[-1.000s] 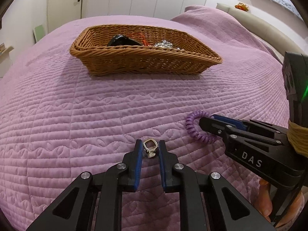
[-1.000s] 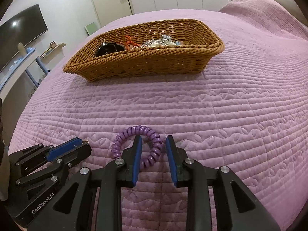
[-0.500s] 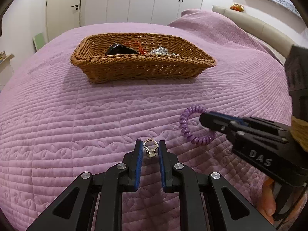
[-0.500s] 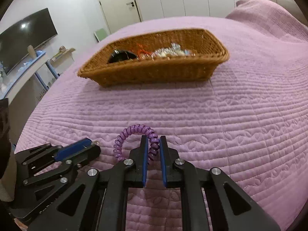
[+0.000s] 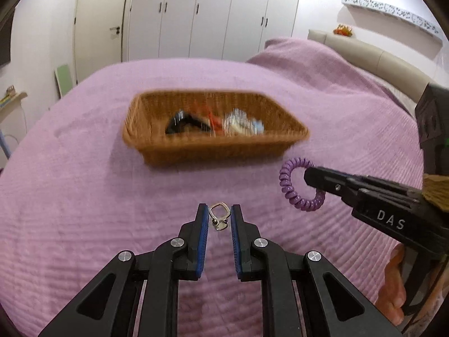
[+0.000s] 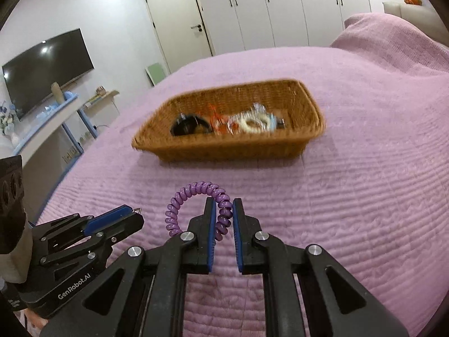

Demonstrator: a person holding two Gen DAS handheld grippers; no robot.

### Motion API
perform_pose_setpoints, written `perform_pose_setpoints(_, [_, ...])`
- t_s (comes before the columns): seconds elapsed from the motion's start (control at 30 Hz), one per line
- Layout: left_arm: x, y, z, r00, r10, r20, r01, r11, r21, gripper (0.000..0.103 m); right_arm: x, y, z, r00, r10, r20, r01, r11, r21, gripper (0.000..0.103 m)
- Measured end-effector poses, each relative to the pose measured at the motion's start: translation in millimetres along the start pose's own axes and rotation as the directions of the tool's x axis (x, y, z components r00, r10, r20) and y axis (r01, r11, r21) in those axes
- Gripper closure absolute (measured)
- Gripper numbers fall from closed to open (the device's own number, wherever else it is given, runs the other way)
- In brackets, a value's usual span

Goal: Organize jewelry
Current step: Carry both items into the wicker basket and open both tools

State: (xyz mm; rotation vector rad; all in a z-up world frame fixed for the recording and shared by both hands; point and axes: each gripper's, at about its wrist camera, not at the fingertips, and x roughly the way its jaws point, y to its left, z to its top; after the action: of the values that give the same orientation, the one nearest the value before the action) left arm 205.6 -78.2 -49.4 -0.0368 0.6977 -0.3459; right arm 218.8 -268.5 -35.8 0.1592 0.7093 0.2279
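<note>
Left gripper [image 5: 219,215] pinches a tiny stiff metal ring [image 5: 219,213], right gripper [image 6: 224,210] squeezes the light, springy purple coil bracelet [image 6: 196,196] by its loop, wicker basket [image 6: 306,143] ahead mid-bed.

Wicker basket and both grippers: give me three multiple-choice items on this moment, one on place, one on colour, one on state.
1. Where is the wicker basket?
A. on the purple bedspread
B. on the floor
C. on a shelf

2. What colour is the coil bracelet?
A. orange
B. purple
C. white

3. What is the left gripper doing?
A. hanging open with nothing in it
B. shut on the coil bracelet
C. shut on a small silver earring

Answers: 1 A, the bedspread lies all round the basket. 2 B, its coils between the right gripper pads are purple. 3 C, the metal loop sits pinched between the blue pads.
</note>
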Motion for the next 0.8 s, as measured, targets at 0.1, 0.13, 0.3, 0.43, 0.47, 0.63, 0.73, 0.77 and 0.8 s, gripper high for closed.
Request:
perform_pose_setpoints(0.1, [-9,4,26,0.999,0.004,0.051,-0.005,1.000,0.007,0.087,-1,-1,22,1.000,0.000,0.025,0.000,1.000,-0.004,0.089])
perform_pose_setpoints(0.13, [-11,7,38,0.997,0.008,0.071,-0.009,1.000,0.011,0.087,-1,-1,29,0.999,-0.006,0.035,0.006,1.000,-0.009,0.089])
perform_pose_setpoints(0.3, [3,18,88,0.993,0.006,0.120,-0.006,1.000,0.002,0.087,15,0,75,0.995,-0.042,0.086,0.045,0.998,-0.032,0.089])
perform_pose_setpoints(0.43, [35,32,119,0.992,-0.064,0.105,0.070,0.996,-0.056,0.087,46,-7,107,0.994,-0.069,0.085,0.072,0.997,-0.027,0.089])
perform_pose_setpoints(0.47, [46,37,126,0.992,-0.079,0.094,0.086,0.994,-0.075,0.087,58,-10,116,0.993,-0.084,0.079,0.086,0.996,-0.021,0.089])
perform_pose_setpoints(0.63, [108,56,148,0.995,-0.102,0.021,0.104,0.987,-0.125,0.087,107,-25,141,0.990,-0.142,0.002,0.142,0.990,0.007,0.089])
perform_pose_setpoints(0.73, [134,60,149,0.996,-0.090,-0.010,0.088,0.988,-0.129,0.087,136,-32,145,0.984,-0.162,-0.070,0.164,0.986,0.033,0.089])
perform_pose_setpoints(0.77, [142,60,148,0.996,-0.083,-0.022,0.080,0.989,-0.125,0.087,143,-34,144,0.982,-0.163,-0.092,0.168,0.985,0.043,0.089])
perform_pose_setpoints(0.8, [148,60,148,0.997,-0.077,-0.031,0.073,0.990,-0.123,0.087,148,-35,143,0.980,-0.165,-0.109,0.171,0.984,0.051,0.089])
